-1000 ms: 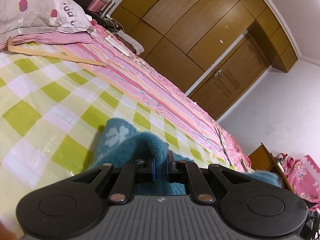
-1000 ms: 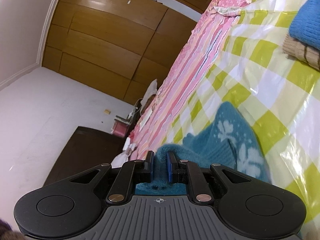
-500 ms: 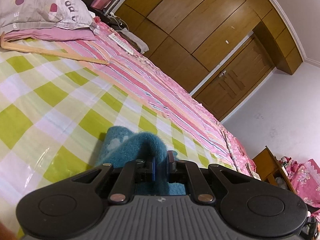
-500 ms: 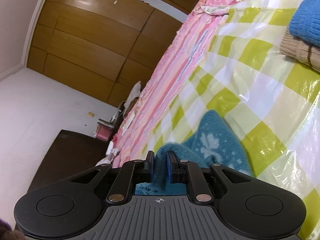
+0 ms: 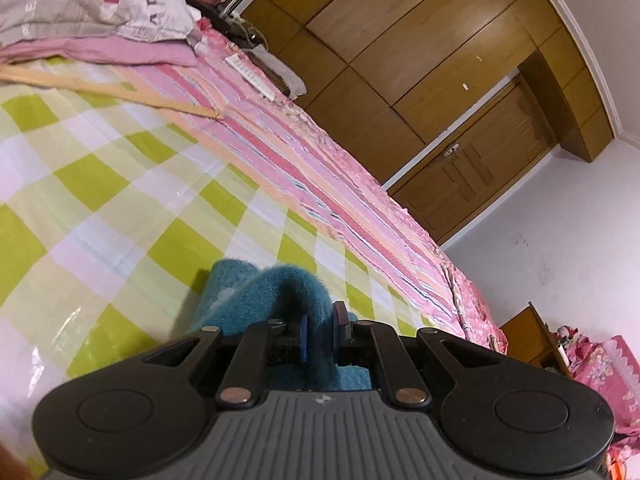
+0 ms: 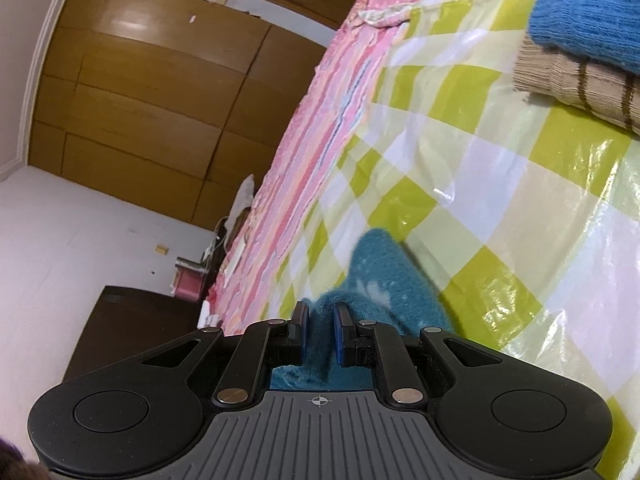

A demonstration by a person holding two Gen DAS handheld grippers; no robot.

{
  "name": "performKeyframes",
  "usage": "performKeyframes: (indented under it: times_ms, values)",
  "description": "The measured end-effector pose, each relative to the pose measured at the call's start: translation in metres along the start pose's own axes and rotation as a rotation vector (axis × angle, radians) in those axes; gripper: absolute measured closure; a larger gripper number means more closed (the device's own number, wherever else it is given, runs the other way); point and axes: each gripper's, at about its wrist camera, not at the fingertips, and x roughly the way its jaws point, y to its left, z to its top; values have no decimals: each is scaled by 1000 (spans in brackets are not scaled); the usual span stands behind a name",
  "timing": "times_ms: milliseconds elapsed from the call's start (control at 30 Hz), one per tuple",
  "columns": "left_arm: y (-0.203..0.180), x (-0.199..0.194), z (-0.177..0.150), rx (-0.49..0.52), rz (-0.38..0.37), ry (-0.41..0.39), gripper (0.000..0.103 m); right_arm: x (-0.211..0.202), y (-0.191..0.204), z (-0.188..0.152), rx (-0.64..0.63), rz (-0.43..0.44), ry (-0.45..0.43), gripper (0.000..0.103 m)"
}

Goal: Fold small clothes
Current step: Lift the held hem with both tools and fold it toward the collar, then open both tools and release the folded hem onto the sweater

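Covering most of both views, the bed [image 5: 120,184] carries a glossy green-and-white checked sheet [image 6: 500,184], with a pink striped quilt [image 5: 320,168] running along its far side. Behind the bed stands a wall of wooden wardrobe panels [image 5: 420,48], and a wooden door [image 5: 480,168] is set beside them in the left wrist view. A grey printed pillow [image 5: 92,4] lies at the head of the bed on a pink folded cover, and a long wooden stick [image 5: 112,90] rests across the sheet near it. In the right wrist view, a folded blue knit [image 6: 588,12] sits on top of a folded beige knit with brown stripes [image 6: 576,84] at the upper right edge, well apart from the work area.

The task item, a small teal fuzzy garment with pale flower marks [image 6: 384,276], lies partly on the checked sheet just ahead of both tools, with its near edge lifted. The left gripper [image 5: 322,330] has its blue pads closed on a raised fold of this garment [image 5: 296,292]. The right gripper [image 6: 320,330] likewise clamps a bunched fold of the same garment between its pads.
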Motion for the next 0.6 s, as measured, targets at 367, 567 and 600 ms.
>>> performKeyframes:
  times_ms: [367, 567, 600]
  values:
    - [6, 4, 1, 2, 29, 21, 82, 5, -5, 1, 25, 0, -5, 86]
    - [4, 4, 3, 0, 16, 16, 70, 1, -10, 4, 72, 58, -29, 69]
    - [3, 3, 3, 0, 14, 14, 69, -3, -9, 6, 74, 67, -47, 57]
